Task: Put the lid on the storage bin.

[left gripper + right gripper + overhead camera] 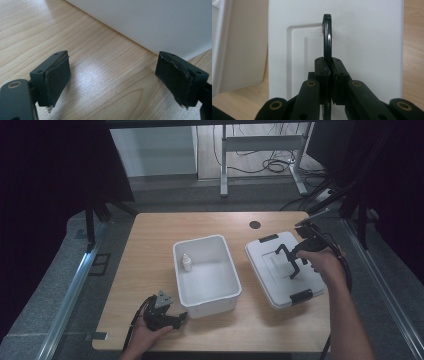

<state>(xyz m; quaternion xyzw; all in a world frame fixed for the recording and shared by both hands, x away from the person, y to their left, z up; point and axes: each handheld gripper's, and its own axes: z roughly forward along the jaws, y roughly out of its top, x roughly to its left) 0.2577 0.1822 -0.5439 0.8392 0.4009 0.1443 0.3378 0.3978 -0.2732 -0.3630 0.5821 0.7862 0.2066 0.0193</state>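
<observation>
A white lid with black clips lies flat on the right of the wooden table. Its black carrying handle stands raised, and my right gripper is shut on it; in the right gripper view the handle runs thin and upright between the closed jaws of the right gripper over the lid. An open white bin stands mid-table with a small white bottle inside. My left gripper rests open near the bin's front left corner; the left gripper faces the bin wall.
A black round grommet sits at the table's far edge. Metal rails run along both sides of the table. A desk frame and cables stand on the floor beyond. Bare wood lies left of the bin.
</observation>
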